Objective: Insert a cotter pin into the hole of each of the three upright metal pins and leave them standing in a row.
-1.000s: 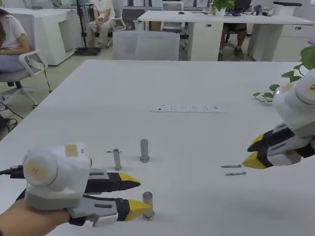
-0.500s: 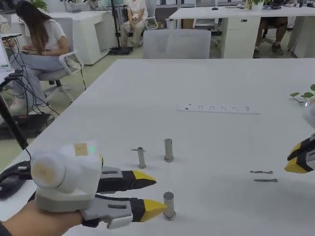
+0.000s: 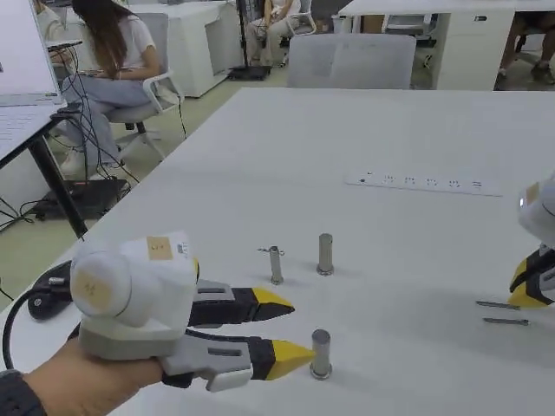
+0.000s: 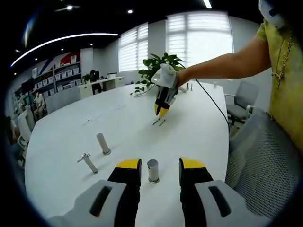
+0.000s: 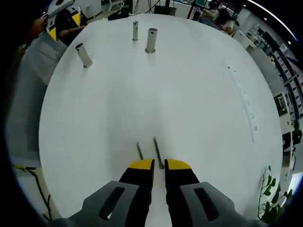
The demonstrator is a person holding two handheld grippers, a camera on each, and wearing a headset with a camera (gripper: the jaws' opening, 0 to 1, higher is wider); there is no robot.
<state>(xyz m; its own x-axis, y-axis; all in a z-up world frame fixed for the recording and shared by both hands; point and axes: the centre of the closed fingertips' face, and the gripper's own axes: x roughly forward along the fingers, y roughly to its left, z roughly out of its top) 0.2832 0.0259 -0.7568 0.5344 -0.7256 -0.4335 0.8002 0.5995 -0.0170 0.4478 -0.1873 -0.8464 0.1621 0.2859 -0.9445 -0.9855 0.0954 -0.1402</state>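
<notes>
A white table (image 3: 260,156) holds three upright metal pins (image 3: 325,254). The far-left one has a cotter pin (image 3: 268,251) through its top. Two loose cotter pins (image 3: 499,304) lie flat at the right. A white power strip (image 3: 423,183) lies farther back. A tan sticker (image 3: 158,249) on the left gripper (image 3: 301,331) is unreadable. That gripper's jaws are spread wide, with the nearest metal pin (image 4: 152,170) standing between the tips, a gap on each side. The right gripper (image 5: 159,164) hangs over the loose cotter pins, jaws almost together. Whether they pinch one cannot be told.
</notes>
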